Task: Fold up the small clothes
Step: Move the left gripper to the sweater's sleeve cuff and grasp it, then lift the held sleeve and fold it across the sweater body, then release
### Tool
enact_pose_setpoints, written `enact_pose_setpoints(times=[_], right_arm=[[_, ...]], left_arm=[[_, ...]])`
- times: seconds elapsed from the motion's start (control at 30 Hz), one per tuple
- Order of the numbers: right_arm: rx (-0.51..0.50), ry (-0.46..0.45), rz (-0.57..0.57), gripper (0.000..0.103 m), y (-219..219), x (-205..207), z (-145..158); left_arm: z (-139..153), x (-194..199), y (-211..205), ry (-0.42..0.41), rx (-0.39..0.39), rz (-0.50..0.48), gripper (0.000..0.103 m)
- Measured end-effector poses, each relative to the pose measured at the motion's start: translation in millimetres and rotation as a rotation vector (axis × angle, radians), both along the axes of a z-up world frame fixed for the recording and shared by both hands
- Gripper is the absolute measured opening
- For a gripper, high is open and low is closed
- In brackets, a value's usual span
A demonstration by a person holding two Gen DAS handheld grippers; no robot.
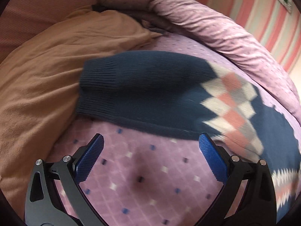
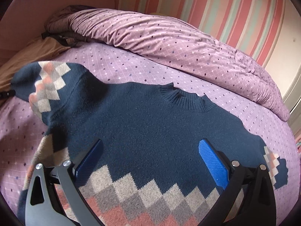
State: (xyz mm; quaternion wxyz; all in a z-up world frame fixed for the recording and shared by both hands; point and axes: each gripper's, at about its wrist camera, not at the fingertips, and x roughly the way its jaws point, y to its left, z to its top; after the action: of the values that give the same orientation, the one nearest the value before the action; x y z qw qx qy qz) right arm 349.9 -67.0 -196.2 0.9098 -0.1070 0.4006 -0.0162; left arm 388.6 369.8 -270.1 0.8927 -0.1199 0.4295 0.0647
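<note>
A navy sweater (image 2: 143,124) with a pink, grey and white diamond pattern is lying spread on the bed (image 2: 131,64), collar (image 2: 185,98) pointing away from the right tool (image 2: 150,162). That tool is hanging directly over the sweater's body, its blue pads (image 2: 213,163) standing wide apart and gripping nothing; the diamond band is running beneath and just behind its fingertips. To the tool's left, one sleeve (image 2: 47,82) is lying angled up toward the far left, its patterned section showing. To its right, the other sleeve (image 2: 274,163) is ending near the bed's edge.

The left tool (image 1: 151,145) is also spread wide and empty, hovering over the bare sheet (image 1: 150,179). Just ahead of its fingertips, the sleeve (image 1: 146,88) is stretching across the view, ribbed cuff (image 1: 94,86) to the front left, patterned part to the front right. The right pad (image 1: 211,154) is sitting just beside the sleeve's near edge; whether it is touching cannot be told, as the picture is blurred. A tan blanket (image 1: 47,84) is lying to the left of this tool, the cuff resting against it. A bunched duvet (image 2: 178,35) is lying well ahead of both tools, with a striped wall (image 2: 216,5) behind.
</note>
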Motion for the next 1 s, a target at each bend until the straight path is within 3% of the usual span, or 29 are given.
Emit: enact_pose_setpoints(times=[0.07,0.2,0.33,0.4,0.5,0.67,0.87,1.0], right_arm=[[-0.010,0.002,0.005,0.102,0.1,2.1,-1.1],[-0.035,-0.013,0.014,0.102,0.6,2.7,3.1],[-0.038,-0.006,0.008,0.102,1.1,5.2,5.2],[-0.035,-0.007,0.010,0.102,0.9,4.3,7.8],[-0.045,-0.006,0.009,0.102,1.3,2.3,9.9],[-0.045,0.009,0.000,0.102,-1.5,0.7,8.1],[-0.059,0.016,-0.005,0.102,-11.4,8.8,-6.2],[-0.016,0.033,-0.037,0.102,-31.4,25.2,-15.1]], left_arm=[[-7.1,8.7,9.1,0.022,0.016,0.031,0.097],[-19.0,28.7,24.9,0.070,0.024,0.068,0.069],[-27.4,42.2,34.3,0.107,0.014,0.116,0.058],[-25.3,46.2,33.4,0.104,0.042,0.129,0.038],[-21.5,49.1,30.3,0.093,0.095,0.120,0.020],[-13.1,52.4,15.9,0.068,0.184,0.100,0.012],[16.5,45.0,-16.3,0.005,0.294,0.033,0.012],[36.1,33.4,-49.3,-0.044,0.357,-0.026,0.012]])
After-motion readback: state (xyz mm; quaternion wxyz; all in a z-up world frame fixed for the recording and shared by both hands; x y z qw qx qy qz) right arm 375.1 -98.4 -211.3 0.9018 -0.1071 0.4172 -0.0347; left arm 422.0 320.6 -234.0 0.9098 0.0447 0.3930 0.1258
